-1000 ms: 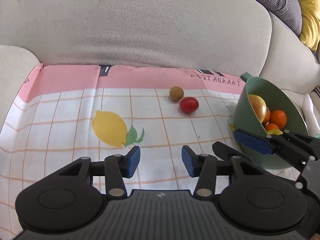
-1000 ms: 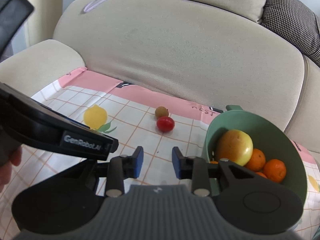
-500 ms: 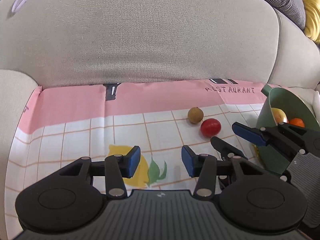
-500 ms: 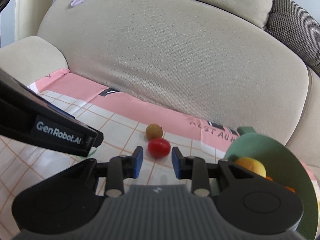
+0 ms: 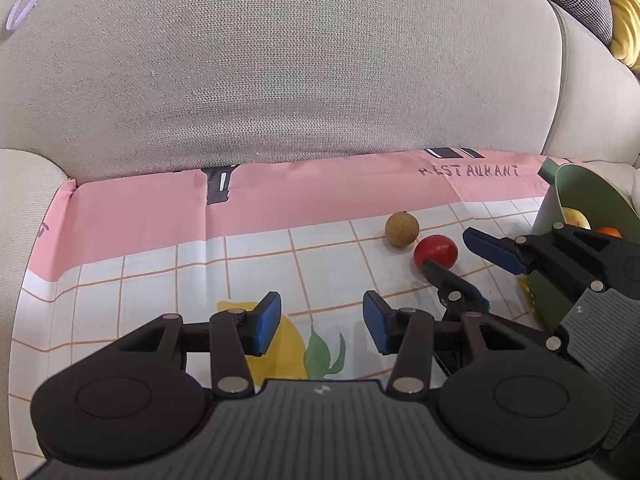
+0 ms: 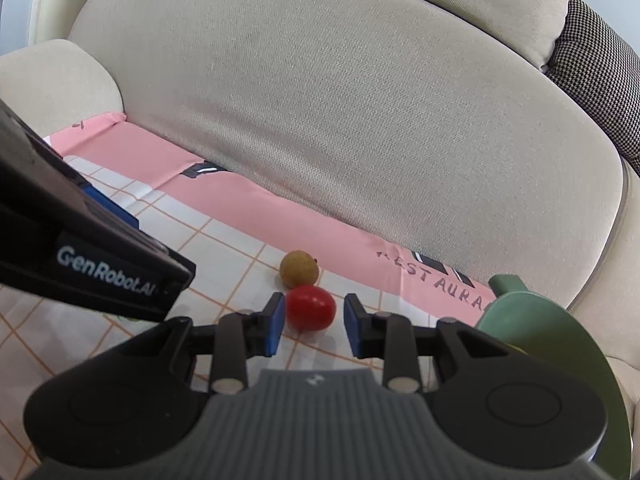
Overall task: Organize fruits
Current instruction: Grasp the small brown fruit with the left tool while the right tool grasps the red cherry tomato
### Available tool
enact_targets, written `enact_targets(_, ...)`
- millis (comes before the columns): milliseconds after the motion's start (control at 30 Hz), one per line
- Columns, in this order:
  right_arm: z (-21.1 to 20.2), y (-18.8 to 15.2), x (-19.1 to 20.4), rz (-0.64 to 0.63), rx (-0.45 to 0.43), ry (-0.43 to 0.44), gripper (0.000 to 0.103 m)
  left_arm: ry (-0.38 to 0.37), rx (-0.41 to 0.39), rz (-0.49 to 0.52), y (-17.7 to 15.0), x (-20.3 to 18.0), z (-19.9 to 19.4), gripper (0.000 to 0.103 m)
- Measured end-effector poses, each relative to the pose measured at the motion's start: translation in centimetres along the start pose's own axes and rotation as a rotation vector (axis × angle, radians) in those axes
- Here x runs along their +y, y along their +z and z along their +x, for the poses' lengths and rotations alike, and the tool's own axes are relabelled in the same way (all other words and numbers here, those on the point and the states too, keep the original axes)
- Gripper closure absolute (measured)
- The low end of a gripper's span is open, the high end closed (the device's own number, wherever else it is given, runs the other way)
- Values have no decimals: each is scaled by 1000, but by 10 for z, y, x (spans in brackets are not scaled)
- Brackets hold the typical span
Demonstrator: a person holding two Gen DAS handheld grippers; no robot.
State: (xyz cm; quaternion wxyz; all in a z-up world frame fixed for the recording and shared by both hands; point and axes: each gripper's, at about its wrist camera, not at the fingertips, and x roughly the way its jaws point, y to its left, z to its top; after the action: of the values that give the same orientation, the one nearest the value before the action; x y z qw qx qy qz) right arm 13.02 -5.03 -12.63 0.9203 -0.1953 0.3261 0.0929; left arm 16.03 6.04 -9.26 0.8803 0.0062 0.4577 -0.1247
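A small red fruit [image 6: 311,306] lies on the checked cloth [image 5: 160,248], touching a brown round fruit [image 6: 299,269] just behind it. My right gripper [image 6: 314,326] is open, with its blue pads on either side of the red fruit and a gap on the right side. In the left wrist view the same red fruit [image 5: 438,249] and brown fruit [image 5: 402,229] sit at the right, with the right gripper's fingers [image 5: 494,250] around the red one. My left gripper [image 5: 320,324] is open and empty above a printed lemon.
A green bowl [image 5: 576,192] stands at the right edge of the cloth, holding a yellowish fruit [image 5: 576,218] and an orange [image 5: 610,232]. The beige sofa back [image 5: 320,80] rises right behind the cloth. The left gripper's body [image 6: 100,272] fills the left of the right wrist view.
My right gripper has come forward and down until the red fruit lies between its fingertips. The left gripper drifted towards the sofa back, and the bowl slid to its view's right edge.
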Motion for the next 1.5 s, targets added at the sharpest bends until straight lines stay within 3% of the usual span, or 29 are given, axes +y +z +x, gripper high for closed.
enact_targets(633, 4, -5, 7, -38, 9, 6, 75, -14, -4, -2, -4, -1, 2, 48)
enact_targets(867, 1, -1, 0, -26, 1, 25, 76, -75, -24, 36, 1, -6, -2, 52)
enact_targets(1100, -24, 4, -13, -66, -77, -3, 76, -108, -58, 118, 15, -15, -4, 52)
enact_targets(1500, -44, 7, -62, 78, -102, -20, 76, -135, -50, 235, 30, -36, 23, 56)
